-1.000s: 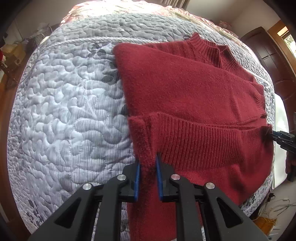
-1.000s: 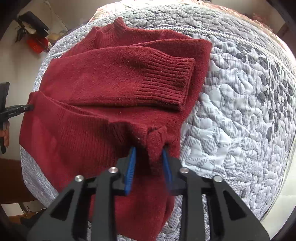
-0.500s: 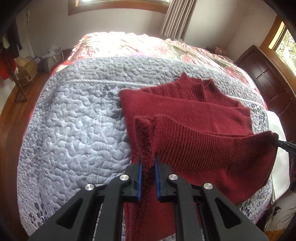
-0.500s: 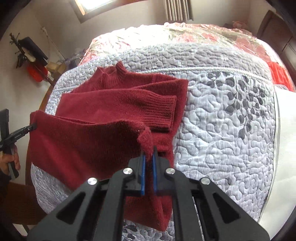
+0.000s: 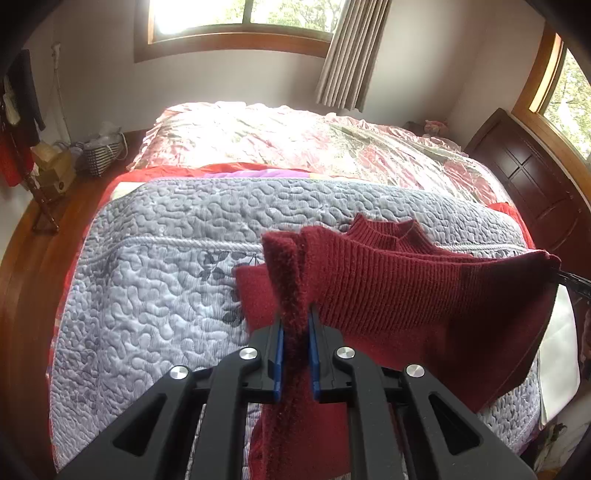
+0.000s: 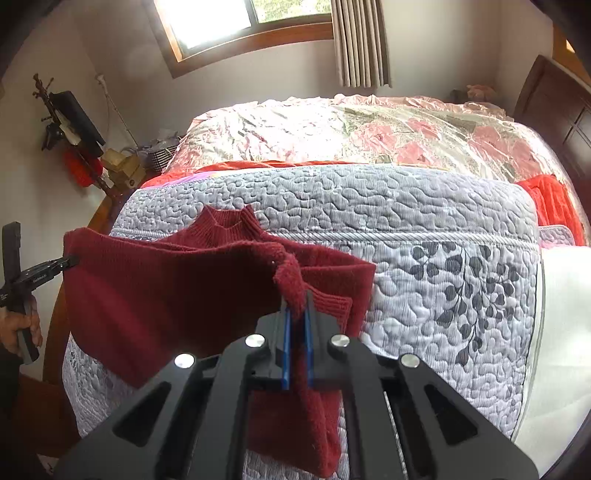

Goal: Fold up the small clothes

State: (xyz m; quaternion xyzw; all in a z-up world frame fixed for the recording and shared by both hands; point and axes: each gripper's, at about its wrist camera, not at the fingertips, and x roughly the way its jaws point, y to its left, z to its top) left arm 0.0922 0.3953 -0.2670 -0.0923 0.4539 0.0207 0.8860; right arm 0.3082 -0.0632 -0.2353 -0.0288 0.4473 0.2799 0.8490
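Red sweater (image 5: 399, 295) lies w/ collar pointing far, toward the floral cover (image 5: 295, 144); its ribbed hem is lifted off the bed and stretched left-right between the two grippers, long axis across. Under it: grey quilt (image 5: 147, 280), bare to the left and far side. Wooden headboard (image 5: 532, 177) at far right, window (image 6: 221, 18) beyond. Left gripper (image 5: 295, 332) narrow, pinching hem's left corner. Right gripper (image 6: 297, 325) narrow too, clamped on the right corner.

Left tool (image 5: 295, 334) and right tool (image 6: 297, 314) both clamped tight, held raised.
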